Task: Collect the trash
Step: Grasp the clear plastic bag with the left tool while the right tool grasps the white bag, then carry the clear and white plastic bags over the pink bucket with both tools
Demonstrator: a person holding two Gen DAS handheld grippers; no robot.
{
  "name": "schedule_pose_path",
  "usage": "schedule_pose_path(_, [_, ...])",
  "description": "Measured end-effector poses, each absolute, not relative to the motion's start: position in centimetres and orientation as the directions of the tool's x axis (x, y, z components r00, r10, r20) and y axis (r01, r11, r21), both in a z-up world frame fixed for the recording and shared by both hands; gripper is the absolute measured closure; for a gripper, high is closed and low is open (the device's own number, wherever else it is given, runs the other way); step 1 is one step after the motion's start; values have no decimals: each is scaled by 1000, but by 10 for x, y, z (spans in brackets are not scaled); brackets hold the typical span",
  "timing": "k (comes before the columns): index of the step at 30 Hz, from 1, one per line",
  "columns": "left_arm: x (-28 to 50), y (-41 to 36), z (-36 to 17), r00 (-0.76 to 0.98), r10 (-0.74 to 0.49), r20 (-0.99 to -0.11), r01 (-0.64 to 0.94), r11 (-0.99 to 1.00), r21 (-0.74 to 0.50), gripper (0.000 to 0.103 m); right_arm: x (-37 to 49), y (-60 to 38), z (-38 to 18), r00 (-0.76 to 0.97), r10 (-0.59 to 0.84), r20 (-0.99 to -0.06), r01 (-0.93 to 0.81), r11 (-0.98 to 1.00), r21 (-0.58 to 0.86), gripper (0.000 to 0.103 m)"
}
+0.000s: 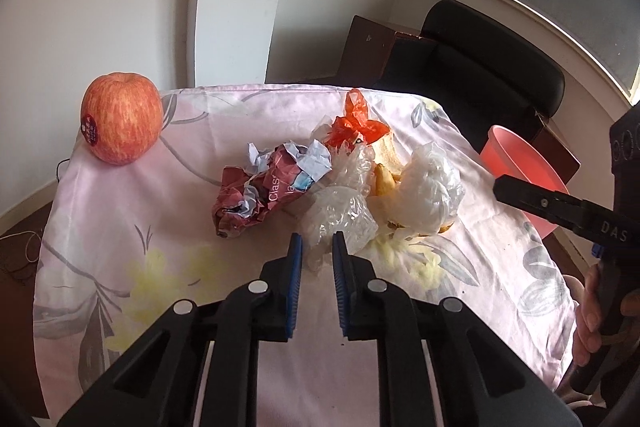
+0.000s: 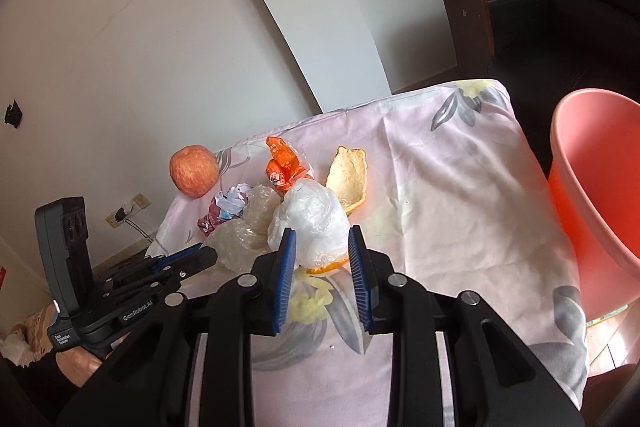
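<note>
A trash pile lies mid-table: crumpled red-and-white paper point(image 1: 264, 191), an orange wrapper point(image 1: 354, 127), clear plastic wrap point(image 1: 340, 215), a white plastic bag point(image 1: 430, 195) and fruit peel point(image 1: 386, 179). My left gripper point(image 1: 317, 239) stands at the pile's near edge, its blue pads shut on the tail of the clear wrap. In the right wrist view my right gripper point(image 2: 322, 233) is open, with the white bag point(image 2: 310, 223) just beyond its tips and orange peel point(image 2: 348, 179) behind. Seen from the left, it stays apart from the bag.
A red apple point(image 1: 122, 119) sits at the far left corner of the floral tablecloth point(image 1: 160, 247). A pink bin point(image 2: 592, 187) stands off the table's right edge. A black chair point(image 1: 480, 67) and a wooden cabinet are behind. A hand point(image 1: 588, 315) holds the right gripper.
</note>
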State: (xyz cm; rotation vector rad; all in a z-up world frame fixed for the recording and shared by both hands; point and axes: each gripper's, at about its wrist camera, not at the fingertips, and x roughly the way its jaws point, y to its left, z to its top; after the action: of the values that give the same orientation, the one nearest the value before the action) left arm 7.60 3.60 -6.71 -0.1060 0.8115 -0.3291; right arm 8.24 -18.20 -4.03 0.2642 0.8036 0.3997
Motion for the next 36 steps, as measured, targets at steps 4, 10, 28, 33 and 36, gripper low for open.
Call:
schedule_pose_path(4, [72,44,-66,639,-336,-692,237,942,-238,89,99,-174,-47,598,458,-658,-249,886,390,63])
schedule_pose_path(10, [72,48,-67,635,-336,-696,221,942,-253,89,114,-159,-58,578,461,-673,-268,887,377,62])
schedule_pose_path(28, [56,45,-45,666,-332,-667,215,943,-255,90,88,-172,-41,641,460,-614,-274,885,377,82])
schedule_pose_path(33, [47,37,-31,689,-334,-643,236,943,-237,90,75,-188,-27,674,451,-585,-255,885,389,82])
schedule_pose_path(36, [43,31,-24,697,-342,-630,250,940,-234,90,69,-195,-23,686,443,-577,-238,886,397,82])
